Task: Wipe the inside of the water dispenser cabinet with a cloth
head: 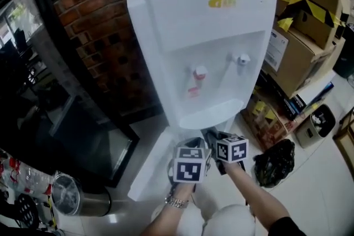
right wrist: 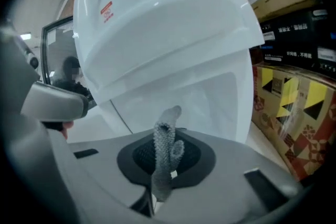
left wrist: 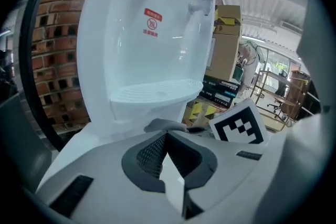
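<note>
Below dispenser, right tool pinching cloth, cabinet interior hidden

Left gripper is presenting a pale grey moulded housing with black mesh-textured pads and black rectangular slots. Its cube is showing white faces with black square markers. Right gripper is carrying a matching cube. Left wrist is wearing a metal link watch. Right arm is wearing a black sleeve.
</note>
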A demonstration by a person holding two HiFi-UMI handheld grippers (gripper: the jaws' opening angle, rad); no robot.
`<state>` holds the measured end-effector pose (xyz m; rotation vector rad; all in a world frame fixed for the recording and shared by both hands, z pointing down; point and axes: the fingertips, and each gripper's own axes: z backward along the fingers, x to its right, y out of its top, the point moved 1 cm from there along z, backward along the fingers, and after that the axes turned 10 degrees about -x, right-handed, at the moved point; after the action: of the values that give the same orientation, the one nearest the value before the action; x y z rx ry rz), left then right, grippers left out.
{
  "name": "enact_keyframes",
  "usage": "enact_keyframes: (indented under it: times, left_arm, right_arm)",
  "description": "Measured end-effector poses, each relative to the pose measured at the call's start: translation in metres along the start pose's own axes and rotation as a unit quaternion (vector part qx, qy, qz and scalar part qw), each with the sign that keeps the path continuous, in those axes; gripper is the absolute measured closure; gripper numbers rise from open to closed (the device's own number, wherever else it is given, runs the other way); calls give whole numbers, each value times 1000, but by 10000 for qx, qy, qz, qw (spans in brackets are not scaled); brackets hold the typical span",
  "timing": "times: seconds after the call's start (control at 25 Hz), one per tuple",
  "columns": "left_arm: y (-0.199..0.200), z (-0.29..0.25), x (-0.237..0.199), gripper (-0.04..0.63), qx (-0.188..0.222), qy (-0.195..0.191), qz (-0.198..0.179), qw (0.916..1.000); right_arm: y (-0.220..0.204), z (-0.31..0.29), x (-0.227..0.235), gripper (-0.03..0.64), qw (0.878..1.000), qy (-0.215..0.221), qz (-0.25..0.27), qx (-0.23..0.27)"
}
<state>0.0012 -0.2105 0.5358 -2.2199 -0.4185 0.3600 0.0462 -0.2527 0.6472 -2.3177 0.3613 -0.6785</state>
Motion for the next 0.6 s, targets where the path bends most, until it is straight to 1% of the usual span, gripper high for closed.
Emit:
enact_keyframes:
  times: [0.08,0.24,0.32,0.44,0.6]
  left_arm:
    - [0,2,-2,592,15,-1,24,10000]
    - [2,8,-7,592,122,201,-31,9997]
    - [1,10,-9,592,149,224,-47,9996]
    - [-3,18,-17,592,154,297,-42,9994]
    - [-3,29,-24,592,215,343,-40,9992]
  right_arm:
    - [9,-5,-4,597,9999,3,74,128]
    - [25,-18,-21,597,9988,0,335,351]
    - [26,-30,-27,597,9983,21,431,389]
    - [13,-53,-34,597,9989,188,386,159]
    - [-15,-87,-27,597,9979,86,572,-300]
